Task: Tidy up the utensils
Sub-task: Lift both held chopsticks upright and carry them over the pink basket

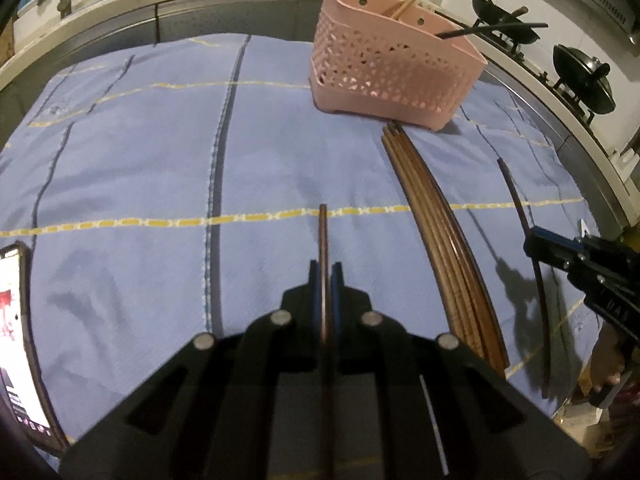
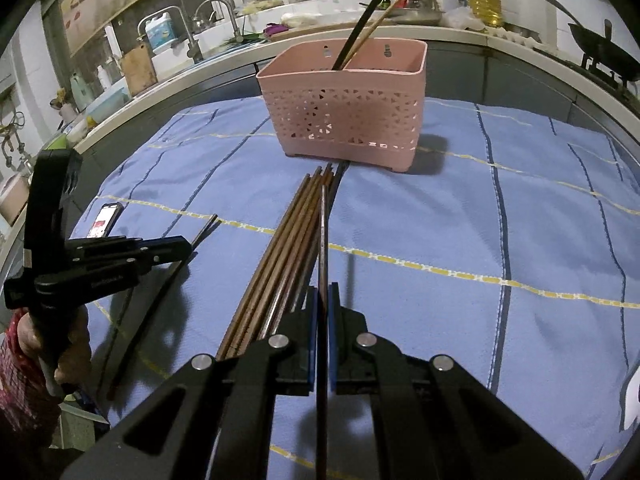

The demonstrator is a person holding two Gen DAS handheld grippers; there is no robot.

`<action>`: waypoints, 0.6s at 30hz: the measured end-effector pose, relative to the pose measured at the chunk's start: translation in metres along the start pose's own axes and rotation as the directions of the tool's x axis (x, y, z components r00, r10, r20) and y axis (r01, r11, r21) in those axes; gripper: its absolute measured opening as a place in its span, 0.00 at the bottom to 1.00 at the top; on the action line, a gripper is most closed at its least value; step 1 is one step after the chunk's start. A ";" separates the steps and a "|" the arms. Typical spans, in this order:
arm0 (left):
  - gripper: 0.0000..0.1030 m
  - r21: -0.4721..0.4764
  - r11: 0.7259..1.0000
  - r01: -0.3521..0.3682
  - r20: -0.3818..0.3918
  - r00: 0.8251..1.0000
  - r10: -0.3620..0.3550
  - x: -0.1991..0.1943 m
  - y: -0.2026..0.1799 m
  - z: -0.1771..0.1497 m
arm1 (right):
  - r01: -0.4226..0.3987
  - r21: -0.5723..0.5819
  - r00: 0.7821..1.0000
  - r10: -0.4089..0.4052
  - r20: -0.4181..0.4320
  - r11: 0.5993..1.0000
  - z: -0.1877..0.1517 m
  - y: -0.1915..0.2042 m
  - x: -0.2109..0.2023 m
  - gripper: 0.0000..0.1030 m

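A pink perforated basket [image 1: 392,76] [image 2: 344,112] stands at the far side of the blue cloth. Its left compartment holds a black utensil [image 2: 362,20] and a light chopstick [image 2: 372,28]. A bundle of several brown chopsticks [image 1: 444,248] [image 2: 280,248] lies on the cloth before the basket. My left gripper [image 1: 325,268] [image 2: 186,246] is shut on one brown chopstick [image 1: 323,232] that points forward above the cloth. My right gripper [image 2: 323,290] [image 1: 530,242] is shut on another dark chopstick [image 2: 322,220], over the bundle.
A phone [image 1: 12,320] [image 2: 106,220] with a lit screen lies at the cloth's left edge. Behind the table runs a counter with a sink tap [image 2: 224,12] and bottles. A wok [image 1: 504,28] and a lidded pan [image 1: 588,76] sit on the stove at right.
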State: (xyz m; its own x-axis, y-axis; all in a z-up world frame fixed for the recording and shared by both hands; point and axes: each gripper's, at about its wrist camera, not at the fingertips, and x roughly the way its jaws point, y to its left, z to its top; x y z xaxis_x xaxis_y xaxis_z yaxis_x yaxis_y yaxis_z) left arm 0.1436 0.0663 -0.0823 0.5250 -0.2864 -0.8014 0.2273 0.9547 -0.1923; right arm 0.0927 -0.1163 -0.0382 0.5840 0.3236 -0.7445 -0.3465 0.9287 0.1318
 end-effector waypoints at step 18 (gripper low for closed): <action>0.05 0.174 0.978 -0.113 -0.063 0.990 0.126 0.018 -0.025 0.015 | -0.042 0.009 0.999 0.042 0.025 0.999 0.004 0.002 0.000 0.05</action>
State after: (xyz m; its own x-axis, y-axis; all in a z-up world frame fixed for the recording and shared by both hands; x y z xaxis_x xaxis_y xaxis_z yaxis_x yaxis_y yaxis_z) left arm 0.1597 0.0365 -0.0831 0.4966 -0.1586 -0.8534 0.3061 0.9520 0.0012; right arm 0.0950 -0.1135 -0.0355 0.5874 0.3667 -0.7215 -0.3641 0.9159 0.1690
